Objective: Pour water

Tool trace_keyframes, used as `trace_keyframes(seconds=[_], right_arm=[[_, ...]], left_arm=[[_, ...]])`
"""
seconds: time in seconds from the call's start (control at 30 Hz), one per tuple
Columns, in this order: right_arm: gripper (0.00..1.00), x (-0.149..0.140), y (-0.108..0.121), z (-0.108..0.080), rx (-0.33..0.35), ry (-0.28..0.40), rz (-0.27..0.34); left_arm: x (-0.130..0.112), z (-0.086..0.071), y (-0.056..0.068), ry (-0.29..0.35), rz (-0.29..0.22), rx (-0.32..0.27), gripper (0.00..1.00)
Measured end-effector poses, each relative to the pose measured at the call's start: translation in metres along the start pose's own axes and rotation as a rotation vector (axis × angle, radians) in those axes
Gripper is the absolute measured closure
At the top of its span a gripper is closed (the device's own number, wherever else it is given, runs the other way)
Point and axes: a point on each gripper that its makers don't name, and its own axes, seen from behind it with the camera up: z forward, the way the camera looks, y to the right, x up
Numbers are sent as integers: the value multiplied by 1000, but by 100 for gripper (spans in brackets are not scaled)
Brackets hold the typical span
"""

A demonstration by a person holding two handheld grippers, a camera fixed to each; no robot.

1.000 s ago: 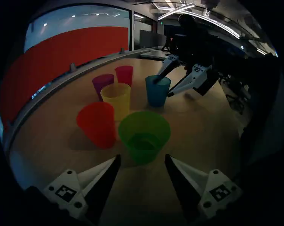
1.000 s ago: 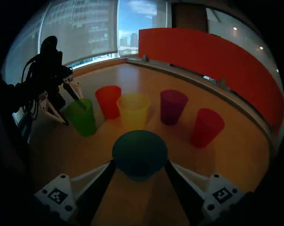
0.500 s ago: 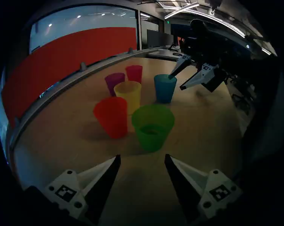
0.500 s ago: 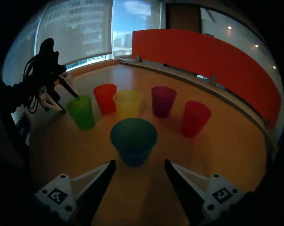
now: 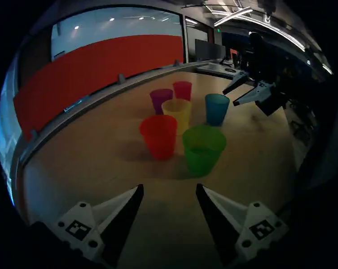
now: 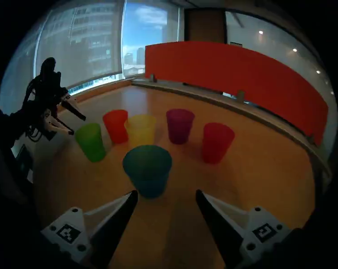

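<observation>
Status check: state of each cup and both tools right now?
Green cup: upright, not gripped, in front of the left tool.
Teal cup: upright, not gripped, in front of the right tool.
Orange-red cup: upright, free.
Yellow cup: upright, free.
Purple cup: upright, free.
Crimson cup: upright, free.
Left tool: open, empty.
Right tool: open, empty.
Fill levels: cannot tell.

You have six cups on one tabletop [image 6: 263, 179], one of each colour: one green cup [image 6: 91, 141], one orange-red cup [image 6: 115, 126], one yellow cup [image 6: 141, 130], one purple cup [image 6: 180, 126], one crimson cup [image 6: 217, 142] and one teal cup [image 6: 147, 170]. You hold two tools: one left tool [image 5: 169, 186] and one right tool [image 6: 165, 192].
</observation>
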Motion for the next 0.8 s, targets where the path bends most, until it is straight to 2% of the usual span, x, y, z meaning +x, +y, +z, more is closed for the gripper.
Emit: trace_keyframes(seconds=[0.17,0.37,0.57,0.8], right_arm=[[0,7,9,-7,-49,36,47],[0,17,26,-19,-146,74,61],[0,29,42,-31,-243,120,90],[0,46,56,-42,-352,196,113]], left_arm=[[4,-5,-15,32,-55,68,14],[9,-11,-29,79,-102,146,14],[23,-21,-41,152,-122,231,14],[35,-35,-55,243,-201,309,14]])
